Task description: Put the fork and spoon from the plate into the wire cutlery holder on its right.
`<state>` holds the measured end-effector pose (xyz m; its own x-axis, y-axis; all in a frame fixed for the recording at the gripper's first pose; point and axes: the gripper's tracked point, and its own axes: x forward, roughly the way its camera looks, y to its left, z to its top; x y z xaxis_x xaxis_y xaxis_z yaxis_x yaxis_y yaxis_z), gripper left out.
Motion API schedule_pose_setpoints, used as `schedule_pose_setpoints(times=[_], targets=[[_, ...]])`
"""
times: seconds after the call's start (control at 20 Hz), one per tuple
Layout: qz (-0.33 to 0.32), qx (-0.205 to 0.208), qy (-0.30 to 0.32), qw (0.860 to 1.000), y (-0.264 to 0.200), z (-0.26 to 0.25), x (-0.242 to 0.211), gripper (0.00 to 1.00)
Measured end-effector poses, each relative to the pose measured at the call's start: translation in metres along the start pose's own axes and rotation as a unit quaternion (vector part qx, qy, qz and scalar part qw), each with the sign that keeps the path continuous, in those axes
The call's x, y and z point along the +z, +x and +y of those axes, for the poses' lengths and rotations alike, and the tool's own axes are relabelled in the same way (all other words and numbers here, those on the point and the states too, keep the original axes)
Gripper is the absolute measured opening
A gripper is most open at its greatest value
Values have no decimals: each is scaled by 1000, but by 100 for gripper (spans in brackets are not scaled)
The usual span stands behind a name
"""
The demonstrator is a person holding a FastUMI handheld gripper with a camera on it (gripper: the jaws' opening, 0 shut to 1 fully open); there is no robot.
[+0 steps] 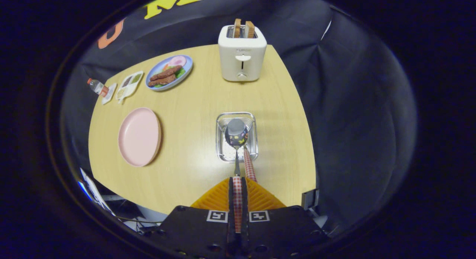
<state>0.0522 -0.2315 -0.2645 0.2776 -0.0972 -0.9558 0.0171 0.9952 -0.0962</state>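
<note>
While our gripper [238, 184] pinched the spoon [236, 134] tight over the wire cutlery holder [253, 119] — fork handle [249, 166] inside — we feared it might tip out.

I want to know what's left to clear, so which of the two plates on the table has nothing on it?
The pink plate, left of the wire cutlery holder, is bare; the blue plate beyond it carries food.

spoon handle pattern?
Red-and-white check on the spoon handle, clamped between the fingers; gripper view.
</note>
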Motion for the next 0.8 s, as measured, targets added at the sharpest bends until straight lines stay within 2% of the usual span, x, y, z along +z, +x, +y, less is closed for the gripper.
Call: schedule_pose_setpoints(times=[0.2, 0.55, 0.8], targets=[[35, -3, -13, 999, -1, -1, 5, 6], [115, 1, 14, 993, 5, 3, 7, 6], [142, -1, -9, 990, 11, 6, 24, 7]])
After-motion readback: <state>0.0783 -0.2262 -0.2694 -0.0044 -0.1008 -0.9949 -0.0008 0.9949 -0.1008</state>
